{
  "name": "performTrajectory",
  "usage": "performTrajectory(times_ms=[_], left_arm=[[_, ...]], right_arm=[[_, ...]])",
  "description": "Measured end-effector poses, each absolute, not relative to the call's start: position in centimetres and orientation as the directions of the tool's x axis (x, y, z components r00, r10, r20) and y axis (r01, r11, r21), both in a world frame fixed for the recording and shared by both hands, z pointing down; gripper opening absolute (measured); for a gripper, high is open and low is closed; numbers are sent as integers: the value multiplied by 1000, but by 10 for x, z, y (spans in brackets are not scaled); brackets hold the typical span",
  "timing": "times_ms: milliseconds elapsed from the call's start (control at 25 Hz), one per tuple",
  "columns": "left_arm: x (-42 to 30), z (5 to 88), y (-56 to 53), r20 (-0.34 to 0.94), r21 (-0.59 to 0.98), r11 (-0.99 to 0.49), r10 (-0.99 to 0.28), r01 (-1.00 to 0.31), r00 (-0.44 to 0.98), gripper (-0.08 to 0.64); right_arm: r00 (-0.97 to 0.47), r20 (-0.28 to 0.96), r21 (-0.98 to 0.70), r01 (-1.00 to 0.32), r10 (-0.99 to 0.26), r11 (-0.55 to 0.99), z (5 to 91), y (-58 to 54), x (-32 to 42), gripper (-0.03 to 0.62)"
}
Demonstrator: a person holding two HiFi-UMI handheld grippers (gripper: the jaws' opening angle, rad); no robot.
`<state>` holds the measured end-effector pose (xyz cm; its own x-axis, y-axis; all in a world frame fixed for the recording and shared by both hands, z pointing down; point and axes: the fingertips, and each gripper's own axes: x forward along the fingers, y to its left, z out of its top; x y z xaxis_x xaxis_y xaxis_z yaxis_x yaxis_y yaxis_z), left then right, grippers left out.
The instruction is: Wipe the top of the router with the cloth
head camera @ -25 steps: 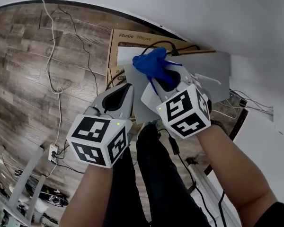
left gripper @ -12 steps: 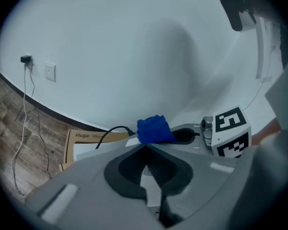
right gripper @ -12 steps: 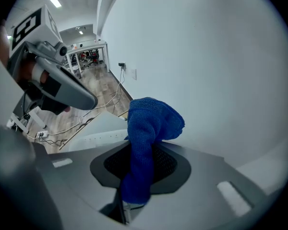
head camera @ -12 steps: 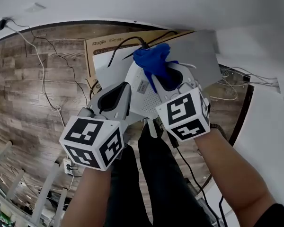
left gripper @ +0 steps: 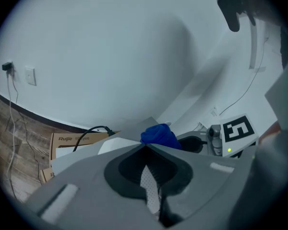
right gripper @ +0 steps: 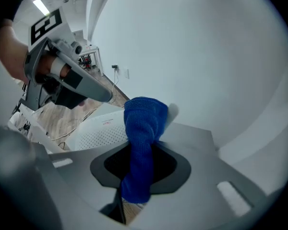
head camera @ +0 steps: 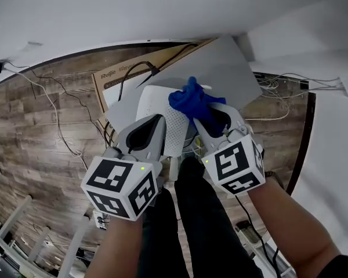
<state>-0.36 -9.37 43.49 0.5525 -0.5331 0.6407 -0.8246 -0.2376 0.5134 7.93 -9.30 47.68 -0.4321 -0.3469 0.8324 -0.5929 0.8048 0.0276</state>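
Right gripper view: my right gripper (right gripper: 139, 147) has its fingers clamped on the blue cloth (right gripper: 143, 123), bunched against the white router (right gripper: 103, 131). My left gripper (left gripper: 145, 150), fingers closed, pinches the router's perforated edge.

Both forearms rise from 6 o'clock, the left gripper (head camera: 160, 120) at 7 o'clock with its 2 jaws pinched on the router (head camera: 156, 103), the right gripper (head camera: 204, 116) at 5 o'clock with jaws clamped on the cloth (head camera: 191, 100).
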Motion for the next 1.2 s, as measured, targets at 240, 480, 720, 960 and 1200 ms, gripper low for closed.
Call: performTrajectory(times_ms=[240, 480, 720, 960, 1200], left_arm=[[17, 420, -109, 637, 495, -259, -541, -829, 549, 0], [34, 390, -130, 633, 473, -283, -549, -834, 545, 0], [46, 395, -142, 647, 464, -272, -546, -843, 532, 0], [43, 434, -130, 666, 461, -235, -545, -856, 509, 0], [41, 441, -133, 686, 464, -251, -504, -849, 524, 0]], right_arm=[[-458, 794, 45, -613, -401, 788, 436, -116, 111, 117], [-502, 733, 63, -620, -458, 782, 375, -139, 121, 117], [-510, 728, 83, -597, -458, 798, 392, -184, 129, 117], [-524, 791, 55, -452, -315, 891, 488, -159, 112, 117], [-524, 806, 40, -415, -275, 909, 510, -158, 109, 117]])
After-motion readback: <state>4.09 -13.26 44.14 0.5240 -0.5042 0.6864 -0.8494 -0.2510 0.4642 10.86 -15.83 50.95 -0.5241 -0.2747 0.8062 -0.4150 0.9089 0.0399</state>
